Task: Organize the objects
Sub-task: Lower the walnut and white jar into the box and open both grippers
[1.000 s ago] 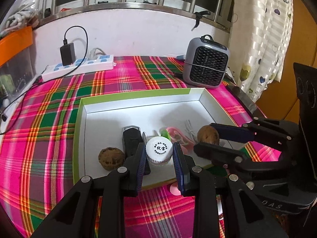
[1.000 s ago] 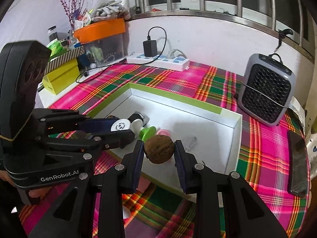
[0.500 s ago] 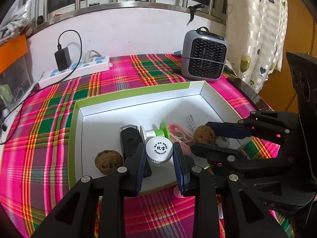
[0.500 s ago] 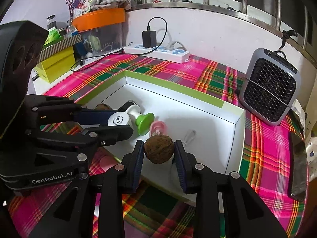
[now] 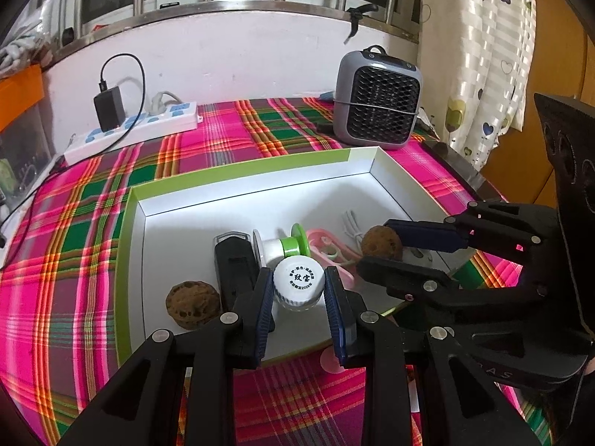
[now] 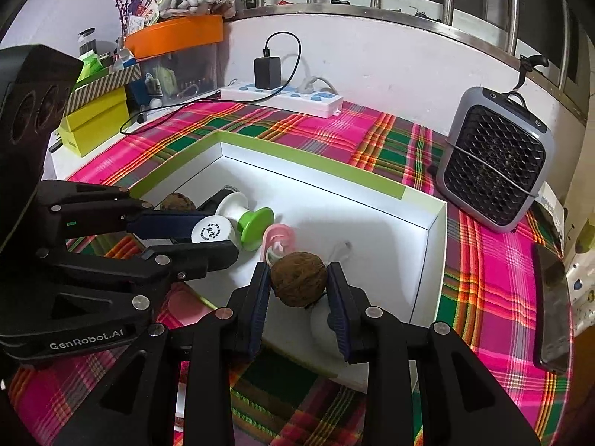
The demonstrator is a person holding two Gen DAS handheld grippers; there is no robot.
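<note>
My left gripper (image 5: 297, 286) is shut on a small white-capped bottle (image 5: 298, 280) and holds it over the near part of the white box with a green rim (image 5: 238, 171). My right gripper (image 6: 298, 282) is shut on a brown walnut (image 6: 298, 278), over the box's near right part; the walnut also shows in the left wrist view (image 5: 381, 243). In the box lie a second walnut (image 5: 192, 303), a black device (image 5: 234, 260), a white and green spool (image 5: 286, 247), a pink clip (image 5: 327, 247) and a white cable (image 5: 351, 223).
The box sits on a pink plaid cloth (image 5: 74, 241). A grey fan heater (image 5: 377, 100) stands at the back right, a power strip with a charger (image 5: 137, 130) at the back. A phone (image 6: 552, 290) lies on the right, storage boxes (image 6: 96, 119) on the left.
Both grippers have moved forward and slightly deeper over the box, each keeping its object. The things in the box have not moved.
</note>
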